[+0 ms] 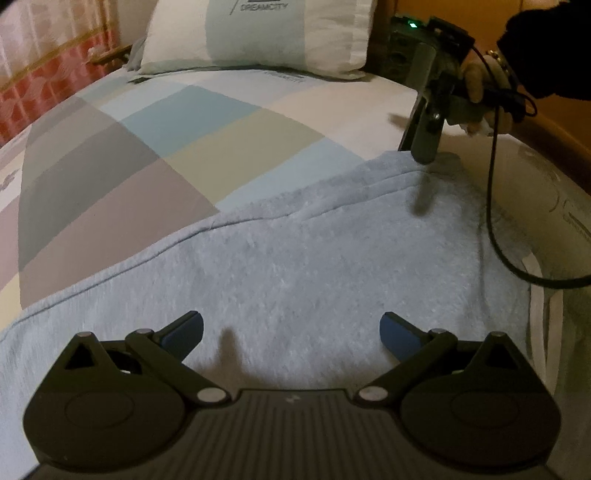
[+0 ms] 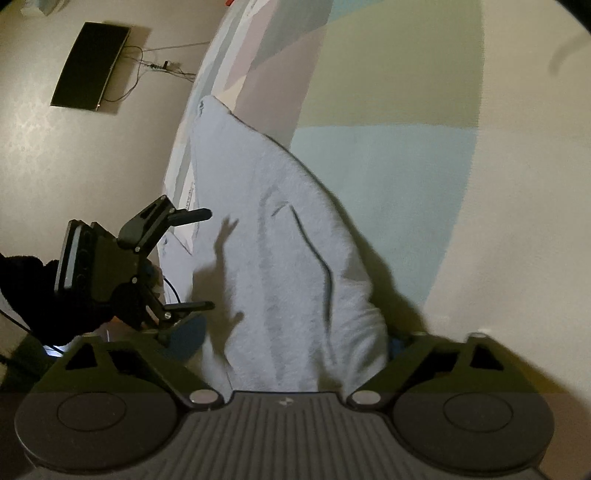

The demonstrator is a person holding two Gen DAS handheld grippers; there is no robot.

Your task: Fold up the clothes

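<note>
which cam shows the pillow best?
Left wrist: the pillow sits at the head of the bed, nearly whole, with its printed lettering readable, only the top cropped. The right wrist view shows none of it, only the garment, bedcover and wall.

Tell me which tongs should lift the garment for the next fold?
Probably right: the right tongs already straddle the pale blue garment at its far edge. The left tongs hang open over its flat middle.

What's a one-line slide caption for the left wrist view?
Open left gripper hovers over a pale blue garment on the bed; right gripper at its far edge.
</note>
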